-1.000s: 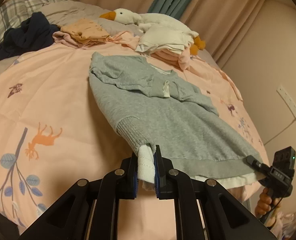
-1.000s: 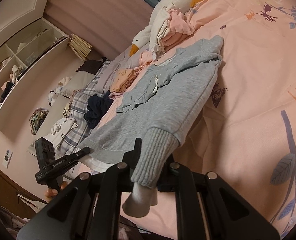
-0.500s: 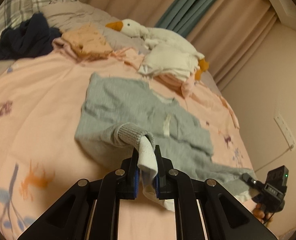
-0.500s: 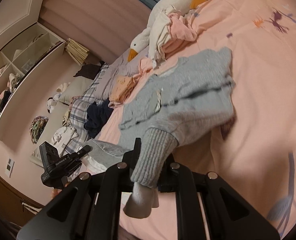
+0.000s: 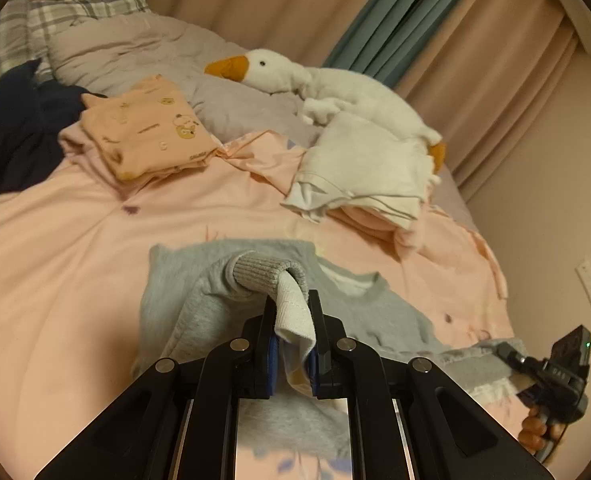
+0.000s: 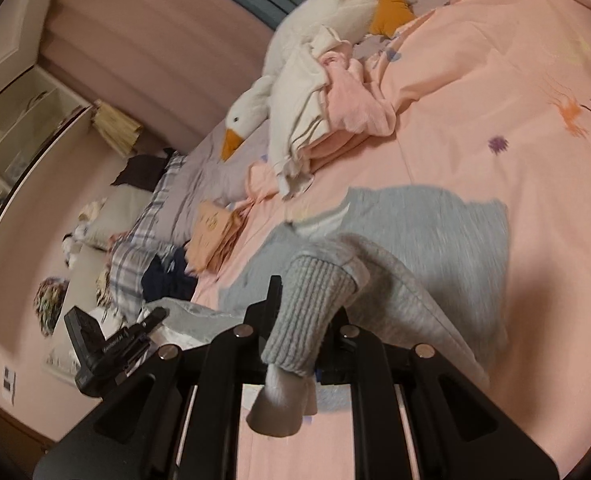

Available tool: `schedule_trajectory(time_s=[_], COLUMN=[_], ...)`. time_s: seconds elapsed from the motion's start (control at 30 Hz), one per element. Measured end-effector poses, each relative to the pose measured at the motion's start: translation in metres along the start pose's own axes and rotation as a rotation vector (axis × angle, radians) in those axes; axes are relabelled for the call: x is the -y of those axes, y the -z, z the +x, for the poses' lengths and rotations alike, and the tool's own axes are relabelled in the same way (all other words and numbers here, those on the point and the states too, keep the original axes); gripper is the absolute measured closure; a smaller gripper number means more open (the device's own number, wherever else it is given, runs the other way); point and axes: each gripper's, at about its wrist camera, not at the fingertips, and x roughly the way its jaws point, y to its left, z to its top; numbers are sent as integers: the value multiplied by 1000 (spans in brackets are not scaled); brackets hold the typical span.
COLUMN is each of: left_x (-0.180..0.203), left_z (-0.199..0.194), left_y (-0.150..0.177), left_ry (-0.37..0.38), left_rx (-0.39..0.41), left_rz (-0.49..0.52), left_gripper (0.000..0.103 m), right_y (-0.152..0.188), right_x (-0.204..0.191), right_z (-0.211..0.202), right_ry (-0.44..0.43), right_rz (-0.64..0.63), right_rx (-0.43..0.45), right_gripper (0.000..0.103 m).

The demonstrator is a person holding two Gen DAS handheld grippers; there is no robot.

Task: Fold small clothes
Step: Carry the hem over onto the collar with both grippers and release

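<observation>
Here the grey fleece sweatshirt [image 5: 199,280] lies half-doubled on the peach printed duvet [image 5: 55,240]. The left gripper [image 5: 291,344] pinches one ribbed hem corner with its white lining; the right gripper [image 6: 307,336] pinches the other ribbed corner. Beyond sit a plush goose [image 5: 335,88] and folded peach clothes [image 5: 143,128].

The left gripper [image 5: 291,320] pointed forward and somewhat downward, its jaws clamped nearly together on a cuff [image 5: 269,274]. The right gripper [image 6: 303,316] was angled downward too, its jaws likewise pinched close on a ribbed cuff [image 6: 307,312] that draped over them. In the left wrist view, fingers [image 5: 535,430] of the person's right hand wrapped the right gripper's handle at the lower right edge.
</observation>
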Motion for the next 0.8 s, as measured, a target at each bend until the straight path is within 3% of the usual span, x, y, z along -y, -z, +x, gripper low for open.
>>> schedule_trajectory(time_s=[0.3, 0.47, 0.53, 0.57, 0.6, 0.63, 0.67, 0.8], left_x=[-33, -32, -33, -35, -38, -43, -46, -54], left_z=[106, 135, 140, 143, 145, 146, 145, 118], left_y=[-41, -52, -57, -60, -64, -69, -72, -92], left_ry=[-68, -129, -159, -166, -172, -171, -178, -204], left_rx=[-162, -181, -169, -167, -169, -171, -162, -88], left_rz=[-117, -95, -96, -103, -119, -138, -151, -164], left_gripper=[93, 93, 91, 88, 68, 49, 43, 42], right_y=[-60, -76, -82, -84, -86, -87, -89, -94], right_x=[48, 69, 74, 77, 79, 81, 83, 88], right_z=[91, 116, 124, 127, 130, 132, 132, 118], right_ry=[148, 169, 173, 172, 165, 150, 138, 99], right_rz=[171, 246, 275, 286, 298, 314, 327, 366], right_rx=[-88, -118, -132, -139, -141, -141, -136, -80], right_gripper=[87, 84, 78, 66, 53, 47, 42, 38])
